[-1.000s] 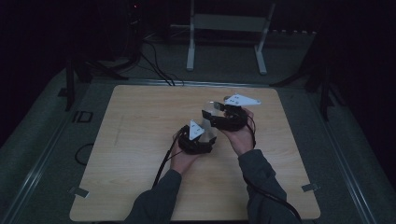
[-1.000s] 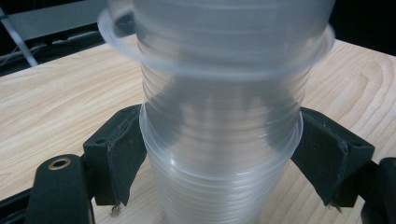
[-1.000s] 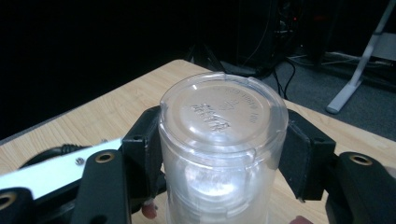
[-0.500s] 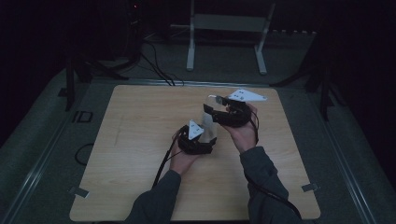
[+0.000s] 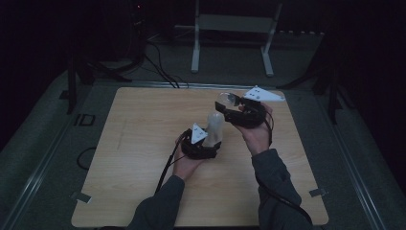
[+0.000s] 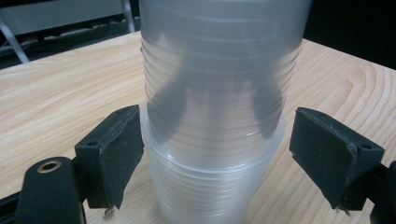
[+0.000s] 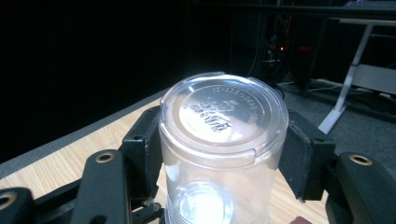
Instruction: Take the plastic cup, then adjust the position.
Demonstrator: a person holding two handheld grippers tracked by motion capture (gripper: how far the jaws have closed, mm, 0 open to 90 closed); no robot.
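**Two clear cups, one in each gripper's reach**

From the high view we see a pale rectangular wooden table under dim light. Near its middle the left gripper, held in the person's left hand, sits low against a stack of clear ribbed plastic cups standing upside down on the wood. Just beyond that stack and to its right, the right gripper is lifted above the table in the right hand, carrying a single clear plastic cup at its tip. Past the table's far edge stands a white metal frame on the dark floor.

In the left gripper view we look along the two black jaws at the stack. The jaws stand apart on either side of it; one pad lies close to the stack, the other leaves a visible gap, so the left gripper is released.

In the right gripper view the right gripper is clenched on the single cup, both pads pressing its sides, its embossed base facing us above the table's edge.
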